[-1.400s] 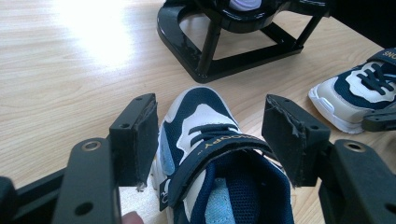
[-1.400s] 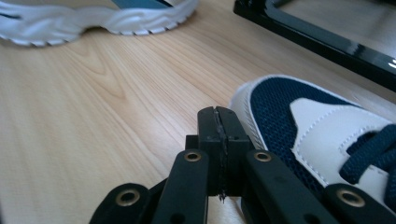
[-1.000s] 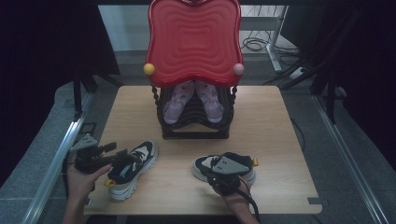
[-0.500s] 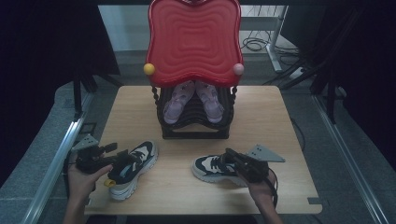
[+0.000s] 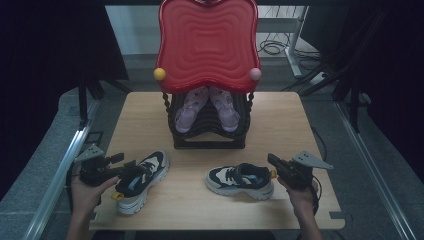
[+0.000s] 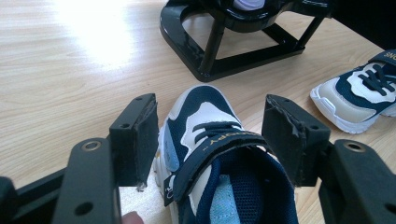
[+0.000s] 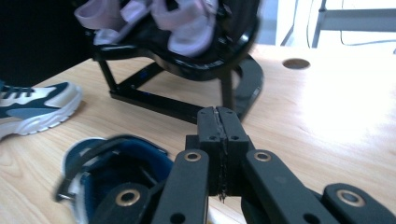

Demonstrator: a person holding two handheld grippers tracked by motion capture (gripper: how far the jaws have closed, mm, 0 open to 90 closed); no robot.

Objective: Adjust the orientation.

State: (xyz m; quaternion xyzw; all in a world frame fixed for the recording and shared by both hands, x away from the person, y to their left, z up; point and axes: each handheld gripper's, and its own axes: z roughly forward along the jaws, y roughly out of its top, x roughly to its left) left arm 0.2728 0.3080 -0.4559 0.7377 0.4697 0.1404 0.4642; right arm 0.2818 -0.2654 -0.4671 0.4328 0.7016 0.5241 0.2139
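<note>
On the left side of the table point(image 5: 150, 107), the left gripper point(image 5: 131, 169) has its jaws apart around the heel of the left shoe point(image 5: 141, 181), whose toe points toward the black rack point(image 5: 207, 125). The right shoe point(image 5: 240, 180) lies crosswise, heel toward the right gripper point(image 5: 271, 160), which hangs just beside it, jaws pressed together on nothing.

On the near shoe point(image 6: 219, 168), you find gold lettering along the dark strap point(image 6: 219, 142); it reads roughly "SNOOPY", seen upside down. On the far shoe point(image 6: 357, 93), the strap end point(image 6: 385, 57) shows "SN", the rest cut off. No other text is legible.
</note>
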